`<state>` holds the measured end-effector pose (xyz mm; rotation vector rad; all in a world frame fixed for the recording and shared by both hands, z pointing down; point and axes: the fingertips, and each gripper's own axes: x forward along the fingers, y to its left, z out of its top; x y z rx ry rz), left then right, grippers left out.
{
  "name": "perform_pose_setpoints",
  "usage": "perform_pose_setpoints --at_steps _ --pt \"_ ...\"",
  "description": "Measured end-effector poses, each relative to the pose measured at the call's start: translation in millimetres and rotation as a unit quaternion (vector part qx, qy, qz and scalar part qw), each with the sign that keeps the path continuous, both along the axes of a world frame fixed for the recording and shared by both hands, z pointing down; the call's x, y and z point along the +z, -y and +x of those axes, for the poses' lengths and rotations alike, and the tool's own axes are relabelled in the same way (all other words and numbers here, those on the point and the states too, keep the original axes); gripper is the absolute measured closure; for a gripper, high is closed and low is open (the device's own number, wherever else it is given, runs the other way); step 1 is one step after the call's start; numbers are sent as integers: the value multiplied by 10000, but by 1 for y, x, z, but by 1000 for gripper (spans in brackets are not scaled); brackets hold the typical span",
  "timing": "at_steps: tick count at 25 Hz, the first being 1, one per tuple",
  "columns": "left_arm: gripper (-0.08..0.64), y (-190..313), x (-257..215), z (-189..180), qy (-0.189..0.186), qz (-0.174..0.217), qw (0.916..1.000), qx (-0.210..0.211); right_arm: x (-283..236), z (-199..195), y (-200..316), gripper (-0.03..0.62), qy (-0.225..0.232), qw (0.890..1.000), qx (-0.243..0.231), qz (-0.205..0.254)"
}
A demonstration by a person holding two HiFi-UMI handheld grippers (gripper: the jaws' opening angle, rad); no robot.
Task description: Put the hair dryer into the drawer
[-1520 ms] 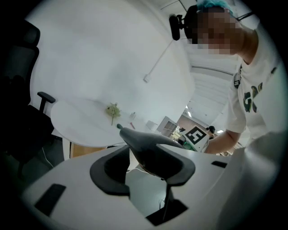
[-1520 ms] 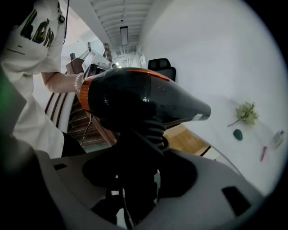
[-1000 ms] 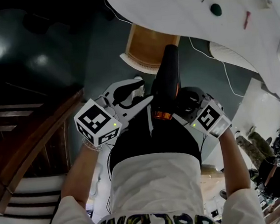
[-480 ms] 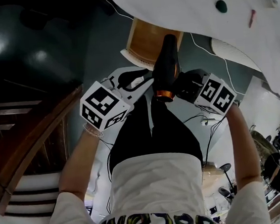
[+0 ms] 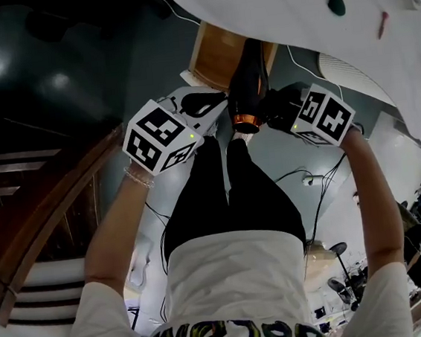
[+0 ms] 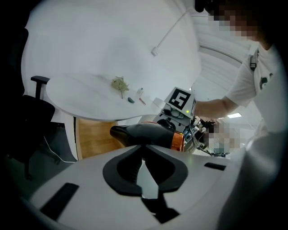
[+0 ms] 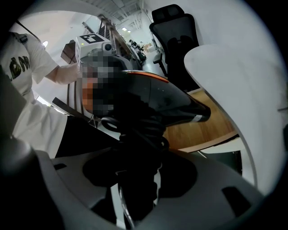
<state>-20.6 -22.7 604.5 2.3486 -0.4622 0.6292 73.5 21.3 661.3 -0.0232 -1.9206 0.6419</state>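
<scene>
Hair dryer (image 7: 171,105) handle dark, indistinct within right gripper (image 7: 137,157).

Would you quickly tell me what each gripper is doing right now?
Left gripper: jaws have just been closing, now shut, nothing between them.
Right gripper: closed on the hair dryer, at its handle.

Beyond the left gripper (image 6: 143,152) stands a round white table (image 6: 81,96). On its top, just above the jaw tips, lie a green sprig (image 6: 119,84), a small dark green piece (image 6: 131,100) and a pink stick (image 6: 142,101). Left of the gripper is a black office chair (image 6: 33,121) — higher up, to the right, a white cable (image 6: 172,31).
</scene>
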Motion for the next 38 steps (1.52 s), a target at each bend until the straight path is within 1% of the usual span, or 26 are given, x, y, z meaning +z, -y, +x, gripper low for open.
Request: perform_pose_setpoints --at_steps 5,9,12,17,24,29,33,38 --pt "535 9 16 0 155 -88 9998 124 13 0 10 342 -99 9997 -103 -178" --pt "548 18 26 1 444 20 9987 261 22 1 20 342 -153 9994 -149 -282" --pt "548 27 32 1 664 112 9971 362 27 1 30 342 -204 9992 -182 -295" --pt "548 44 41 -5 917 159 9945 485 40 -6 44 342 -355 9986 -284 -260" --pt "548 65 50 -5 1109 225 9913 669 62 -19 55 342 -546 9975 -387 -242" --pt "548 69 59 -7 1165 189 9897 805 77 -28 65 342 -712 9966 -406 -114" --pt "548 73 68 -9 1209 147 9892 811 88 -34 75 342 -854 9955 -413 84" --pt "548 79 84 -7 1425 181 9862 820 106 -30 87 342 -1007 9937 -335 356"
